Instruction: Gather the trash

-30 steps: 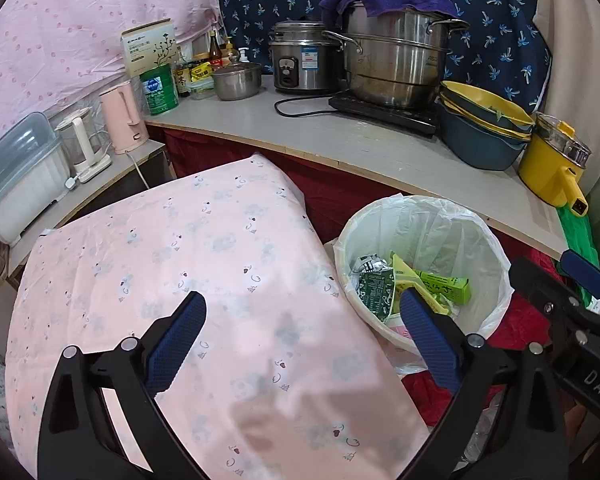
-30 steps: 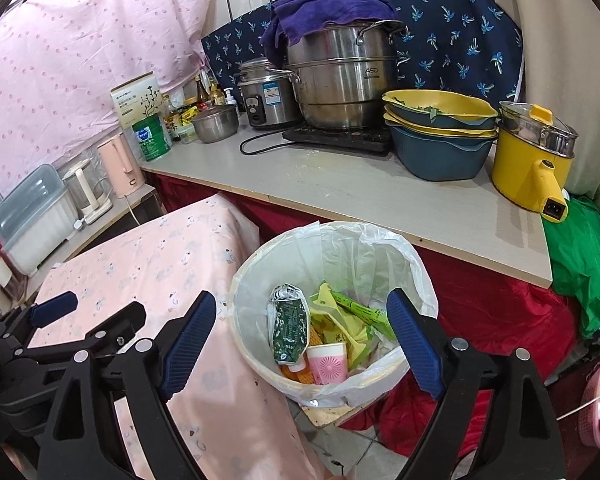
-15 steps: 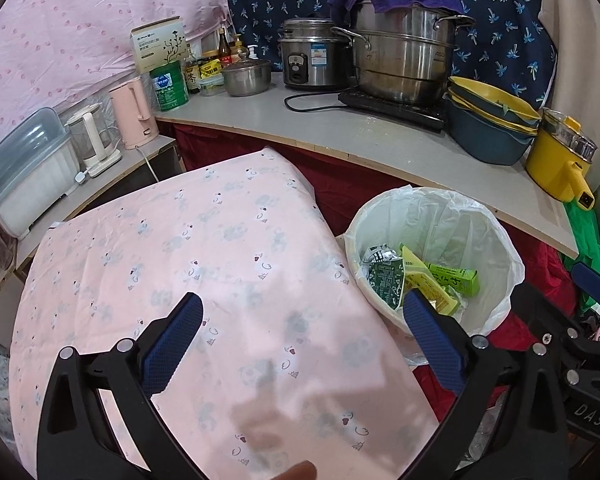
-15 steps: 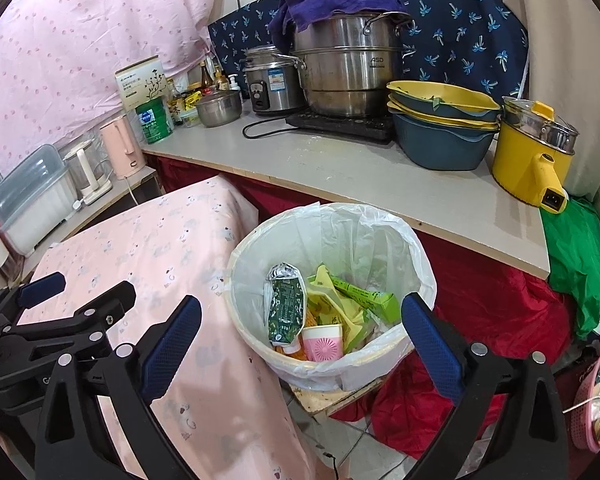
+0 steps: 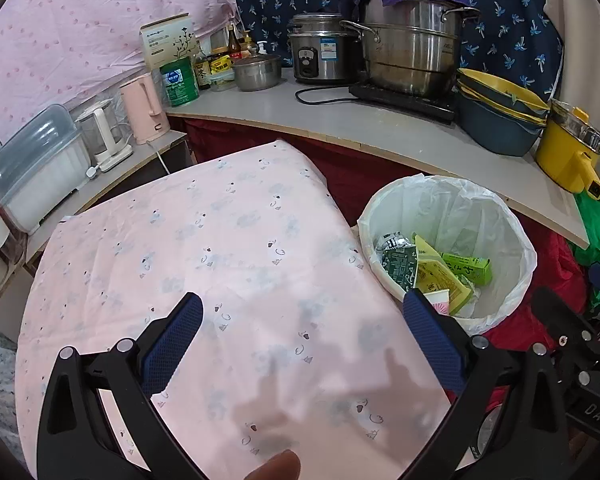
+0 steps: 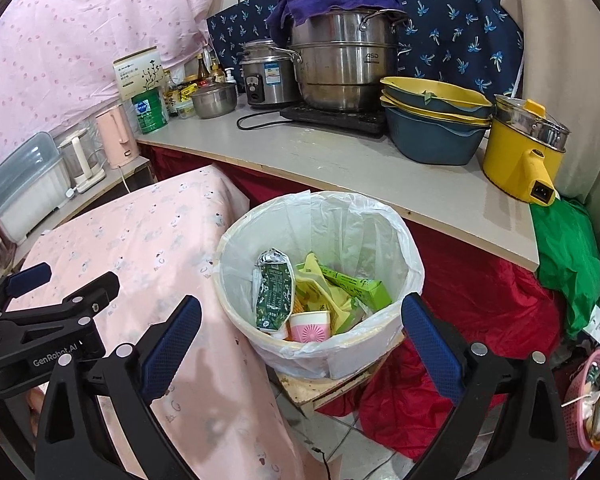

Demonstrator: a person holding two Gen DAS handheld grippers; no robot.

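Observation:
A white bin with a plastic liner [image 6: 384,224] stands on a low wooden stand beside the pink-clothed table [image 5: 228,248]; it also shows in the left wrist view [image 5: 480,208]. In it lie a dark green wrapper [image 6: 274,292], a yellow packet [image 6: 314,284], a green box [image 6: 360,286] and a pink paper cup [image 6: 310,326]. My left gripper [image 5: 302,344] is open and empty above the table. My right gripper [image 6: 300,344] is open and empty, over the bin's near rim.
A counter [image 6: 340,160] behind the bin carries steel pots [image 6: 344,60], stacked blue and yellow bowls [image 6: 432,124] and a yellow electric pot [image 6: 524,148]. Kettles [image 5: 144,108] and a plastic box [image 5: 40,164] stand on a low shelf at left. A green bag [image 6: 572,256] hangs at right.
Both grippers have drawn back and up from the bin, which sits farther off in both views. Both stay open and empty. The trash in the bin has not moved.

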